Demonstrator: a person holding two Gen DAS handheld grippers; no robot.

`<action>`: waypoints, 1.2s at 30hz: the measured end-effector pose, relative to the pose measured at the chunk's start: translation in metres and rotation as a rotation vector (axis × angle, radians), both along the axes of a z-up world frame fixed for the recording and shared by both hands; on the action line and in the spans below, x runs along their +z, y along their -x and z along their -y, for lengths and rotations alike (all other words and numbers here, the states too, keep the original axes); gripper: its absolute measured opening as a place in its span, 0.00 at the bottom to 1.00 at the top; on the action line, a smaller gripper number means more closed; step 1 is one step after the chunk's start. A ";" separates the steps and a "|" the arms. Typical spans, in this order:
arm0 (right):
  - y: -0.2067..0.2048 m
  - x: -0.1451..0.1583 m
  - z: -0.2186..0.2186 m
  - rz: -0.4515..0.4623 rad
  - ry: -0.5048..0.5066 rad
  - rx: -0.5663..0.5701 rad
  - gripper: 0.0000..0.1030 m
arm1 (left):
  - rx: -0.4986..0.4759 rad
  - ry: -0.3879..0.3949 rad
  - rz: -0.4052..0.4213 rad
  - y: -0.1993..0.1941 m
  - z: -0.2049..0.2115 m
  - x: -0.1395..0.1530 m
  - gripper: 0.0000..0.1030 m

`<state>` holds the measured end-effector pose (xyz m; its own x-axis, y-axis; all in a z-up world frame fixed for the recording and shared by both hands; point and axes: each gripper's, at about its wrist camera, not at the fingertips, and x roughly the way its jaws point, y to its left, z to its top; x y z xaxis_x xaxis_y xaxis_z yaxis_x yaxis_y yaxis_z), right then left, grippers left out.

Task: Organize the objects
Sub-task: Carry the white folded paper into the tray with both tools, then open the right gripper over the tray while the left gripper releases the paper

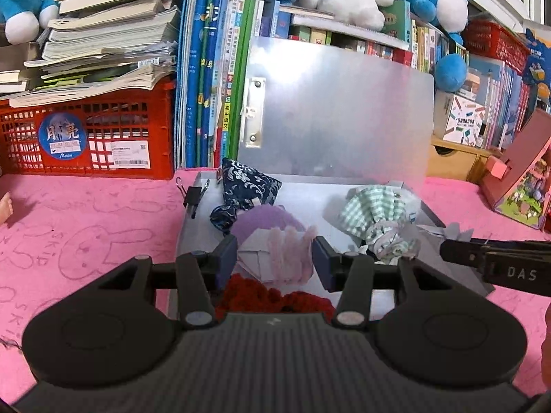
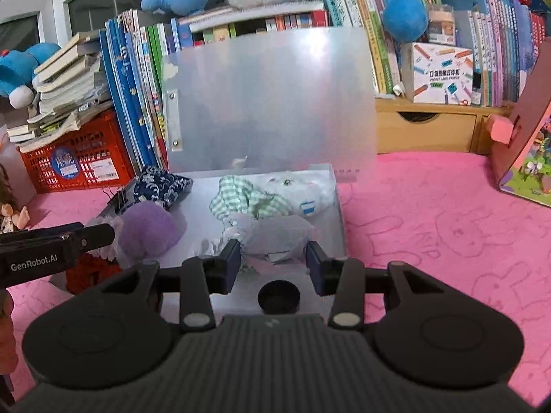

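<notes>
1. The storage box lies open on the pink mat, its frosted lid standing upright at the back against the row of books; the small things sit inside it.
2. At the box's left rear lies a dark blue patterned pouch, with a black binder clip just beside it on the rim; a purple pompom sits in front of the pouch; a green checked cloth lies toward the right; a red fuzzy thing lies at the near edge.
3. The left gripper hangs over the box's near left part, tilted downward; its jaws stand apart with nothing pressed between them, a pale pink fuzzy piece showing in the gap below.
4. The right gripper hangs over the box's near right part, also tilted downward, jaws apart and empty; crumpled grey paper lies just beyond the tips.
5. Each gripper's black finger reaches into the other's view from the side; a red crate of papers stands left of the books.
</notes>
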<state>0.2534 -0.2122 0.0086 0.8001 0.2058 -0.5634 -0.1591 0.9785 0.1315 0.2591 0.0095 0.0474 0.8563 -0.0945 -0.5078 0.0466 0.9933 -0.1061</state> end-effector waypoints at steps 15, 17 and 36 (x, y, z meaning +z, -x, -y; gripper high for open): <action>-0.041 -0.014 -0.040 -0.058 0.001 0.038 0.44 | 0.005 -0.067 -0.025 -0.043 0.013 -0.014 0.53; -0.046 -0.016 -0.042 -0.066 0.004 0.030 0.41 | 0.003 -0.079 -0.027 -0.048 0.015 -0.017 0.53; -0.037 -0.024 -0.019 -0.089 -0.040 0.003 0.61 | -0.024 -0.062 -0.029 -0.046 0.015 -0.029 0.67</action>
<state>0.2906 -0.1933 -0.0159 0.7463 0.2322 -0.6239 -0.1483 0.9716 0.1842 0.3048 -0.0056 0.0184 0.8389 -0.0825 -0.5380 0.0686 0.9966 -0.0459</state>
